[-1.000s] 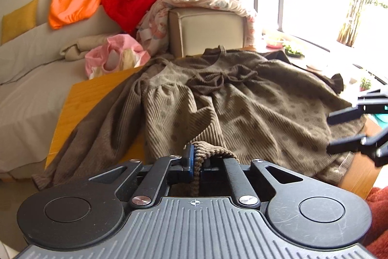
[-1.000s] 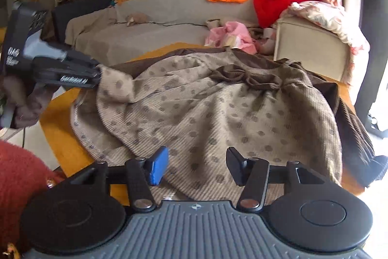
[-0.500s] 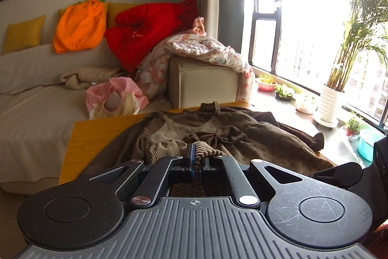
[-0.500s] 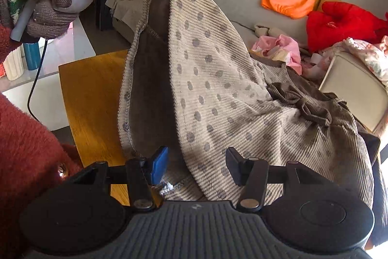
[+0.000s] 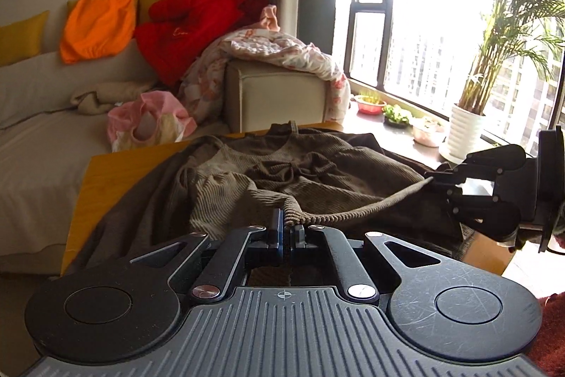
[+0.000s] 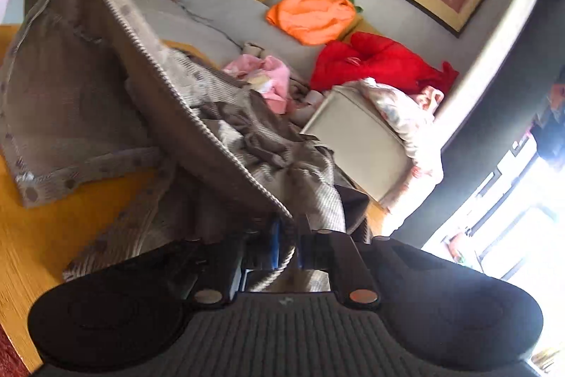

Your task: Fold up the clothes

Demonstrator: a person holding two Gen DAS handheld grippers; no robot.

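While left tongs (image 5: 287, 230) pinch the brown dress (image 5: 317, 172) hem, right tongs (image 6: 287, 244) just clamped on it.

The near-left part of the yellow wooden table (image 6: 39, 235) is left bare, and free passage is offered there. The middle and far side are covered by the brown dotted corduroy dress (image 5: 317, 172). Beyond the table, the way is blocked by a beige upholstered sofa arm (image 5: 279, 101) draped with a floral quilt (image 5: 282, 48).
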